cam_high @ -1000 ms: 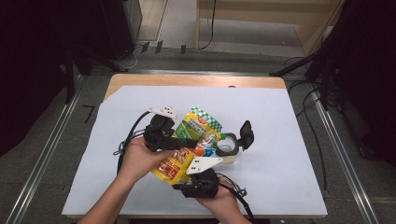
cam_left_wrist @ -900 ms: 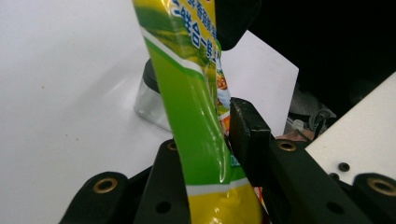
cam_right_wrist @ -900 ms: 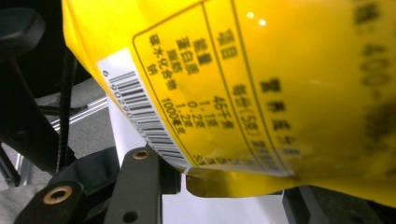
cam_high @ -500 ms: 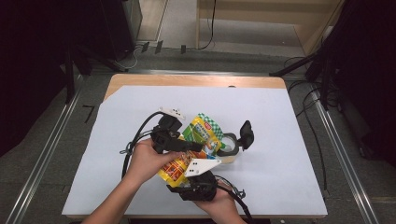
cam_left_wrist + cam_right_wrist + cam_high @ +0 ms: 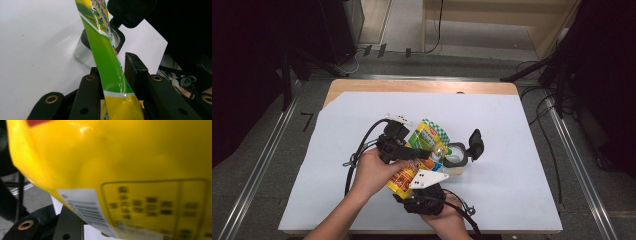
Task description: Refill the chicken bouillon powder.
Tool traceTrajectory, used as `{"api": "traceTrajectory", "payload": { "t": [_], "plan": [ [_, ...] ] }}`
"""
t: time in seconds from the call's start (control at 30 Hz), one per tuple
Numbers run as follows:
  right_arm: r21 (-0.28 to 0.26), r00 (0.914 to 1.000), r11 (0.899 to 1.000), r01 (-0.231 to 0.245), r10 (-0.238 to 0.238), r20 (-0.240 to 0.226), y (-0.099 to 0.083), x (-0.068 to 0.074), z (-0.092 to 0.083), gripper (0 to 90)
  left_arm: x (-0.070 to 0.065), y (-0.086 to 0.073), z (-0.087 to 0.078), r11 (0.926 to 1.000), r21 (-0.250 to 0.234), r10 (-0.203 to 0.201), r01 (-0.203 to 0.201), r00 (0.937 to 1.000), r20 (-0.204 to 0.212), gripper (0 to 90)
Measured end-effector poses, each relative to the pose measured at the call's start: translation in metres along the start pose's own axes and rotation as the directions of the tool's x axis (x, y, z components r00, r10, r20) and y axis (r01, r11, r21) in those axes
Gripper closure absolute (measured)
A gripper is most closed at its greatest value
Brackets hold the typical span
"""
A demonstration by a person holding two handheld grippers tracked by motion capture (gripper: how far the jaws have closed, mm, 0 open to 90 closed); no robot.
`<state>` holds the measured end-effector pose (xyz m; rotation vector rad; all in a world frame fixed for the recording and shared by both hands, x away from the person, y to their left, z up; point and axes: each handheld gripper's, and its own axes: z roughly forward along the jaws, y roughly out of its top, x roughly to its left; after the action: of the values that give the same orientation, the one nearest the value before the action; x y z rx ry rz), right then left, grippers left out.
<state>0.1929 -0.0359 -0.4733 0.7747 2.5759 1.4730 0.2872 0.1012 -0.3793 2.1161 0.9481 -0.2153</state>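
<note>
A yellow and green snack pouch (image 5: 428,137) is held tilted above the white sheet, its top toward a clear jar (image 5: 454,157) whose black flip lid (image 5: 475,142) stands open. My left gripper (image 5: 424,152) comes in from the left and is shut on the pouch (image 5: 107,60), which runs up between its jaws toward the jar (image 5: 82,50) and lid (image 5: 132,12). My right gripper (image 5: 412,190) sits under the pouch's lower end with its grey plate on top. In the right gripper view the pouch's yellow back (image 5: 125,157) presses close over one black finger (image 5: 68,227), hiding the jaw gap.
A white sheet (image 5: 512,150) covers the wooden table (image 5: 422,86). Black cables (image 5: 357,155) loop left of the left hand. Metal rails (image 5: 582,170) run along both sides of the table, with dark equipment beyond.
My left hand and gripper have slid a little to the right along the pouch, and the pouch has turned slightly. The right gripper and the jar have stayed put.
</note>
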Motion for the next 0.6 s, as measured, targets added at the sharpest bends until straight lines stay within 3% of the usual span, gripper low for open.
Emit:
{"api": "traceTrajectory", "payload": {
  "t": [0.07,0.2,0.4,0.47,0.6],
  "plan": [
    [0.002,0.9999,1.000,0.003,-0.003,0.016,0.001,0.002,-0.001,58.3,0.002,0.005,0.004,0.9987,0.040,-0.032,0.031,0.9993,0.017,73.5],
    [0.015,0.9997,1.000,-0.023,0.023,0.004,0.005,0.003,-0.002,59.2,0.002,0.013,0.009,0.9931,0.108,-0.046,0.044,0.9989,0.010,73.3],
    [0.003,0.9997,1.000,-0.024,0.023,0.007,0.014,0.000,-0.007,54.8,0.000,0.030,0.008,0.9870,0.145,-0.067,0.068,0.9977,-0.008,73.4],
    [-0.010,0.9996,1.000,-0.029,0.029,0.008,0.016,0.000,-0.009,58.0,-0.001,0.036,0.008,0.9817,0.175,-0.076,0.076,0.9971,-0.007,73.3],
    [-0.009,0.9990,0.999,-0.045,0.045,0.000,0.019,-0.003,-0.014,60.8,-0.001,0.039,0.011,0.9806,0.176,-0.090,0.087,0.9959,0.010,72.7]
  ]
}}
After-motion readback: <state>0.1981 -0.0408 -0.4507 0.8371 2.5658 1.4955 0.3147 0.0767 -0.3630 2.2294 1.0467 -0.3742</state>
